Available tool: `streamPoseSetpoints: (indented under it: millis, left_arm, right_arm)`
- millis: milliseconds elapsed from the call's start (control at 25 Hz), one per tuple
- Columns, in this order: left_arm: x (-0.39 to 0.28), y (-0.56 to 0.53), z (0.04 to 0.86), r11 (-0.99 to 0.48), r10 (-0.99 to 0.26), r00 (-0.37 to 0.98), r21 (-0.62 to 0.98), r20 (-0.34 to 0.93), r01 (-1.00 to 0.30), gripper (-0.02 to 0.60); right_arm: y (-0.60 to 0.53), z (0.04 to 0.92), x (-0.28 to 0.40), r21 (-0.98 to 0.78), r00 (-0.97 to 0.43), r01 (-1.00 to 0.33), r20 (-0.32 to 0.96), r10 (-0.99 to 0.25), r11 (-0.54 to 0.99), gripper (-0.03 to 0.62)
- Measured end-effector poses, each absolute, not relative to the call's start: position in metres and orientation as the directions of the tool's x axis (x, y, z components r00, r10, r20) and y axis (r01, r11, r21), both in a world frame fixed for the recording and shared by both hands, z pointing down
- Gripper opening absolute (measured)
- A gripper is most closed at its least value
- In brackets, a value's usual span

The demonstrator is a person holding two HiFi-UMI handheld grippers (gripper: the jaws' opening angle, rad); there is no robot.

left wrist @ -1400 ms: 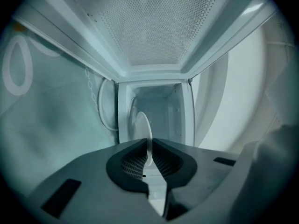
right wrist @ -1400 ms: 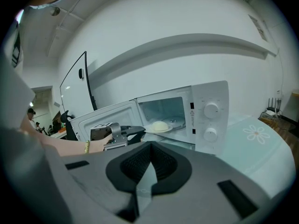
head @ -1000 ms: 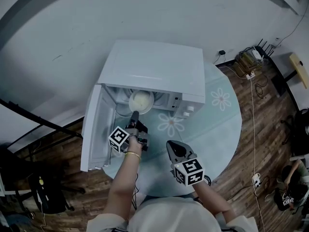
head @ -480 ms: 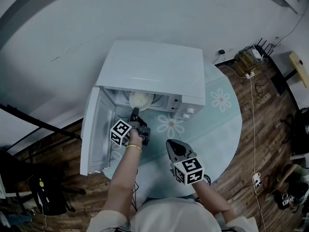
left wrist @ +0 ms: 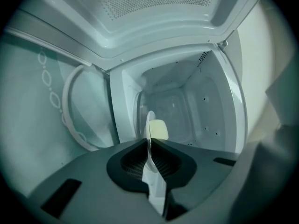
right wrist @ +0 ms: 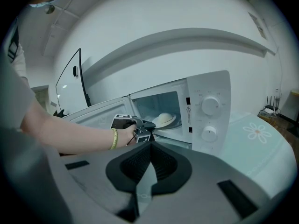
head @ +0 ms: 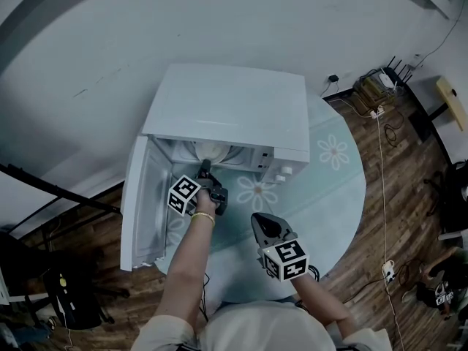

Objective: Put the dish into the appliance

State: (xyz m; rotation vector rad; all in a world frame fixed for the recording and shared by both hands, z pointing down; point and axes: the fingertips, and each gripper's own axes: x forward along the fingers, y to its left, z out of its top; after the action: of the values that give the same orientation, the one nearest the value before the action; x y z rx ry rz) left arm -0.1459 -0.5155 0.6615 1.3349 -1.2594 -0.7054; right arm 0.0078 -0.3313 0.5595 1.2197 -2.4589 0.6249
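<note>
Nearly shut, the left gripper (left wrist: 150,146) pinches the dish (left wrist: 150,121) edge inside the microwave (head: 227,104), clear of walls.

Warning triangle (right wrist: 188,108) on microwave (right wrist: 209,121) (print illegible)

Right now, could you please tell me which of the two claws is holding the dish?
The left claw, shut on the dish inside the microwave; the right claw hangs outside, shut and empty.
</note>
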Motion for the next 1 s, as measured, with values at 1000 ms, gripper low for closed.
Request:
streamPoseSetpoints:
  millis: [1000]
  left_arm:
    - [-0.14,-0.459,0.633,0.103,-0.91,0.336,0.916,0.244,-0.387,0.12]
  right_arm:
    - [-0.305,0.538,-0.002,-0.221,-0.578,-0.812,0.426,-0.696,0.54,0.005]
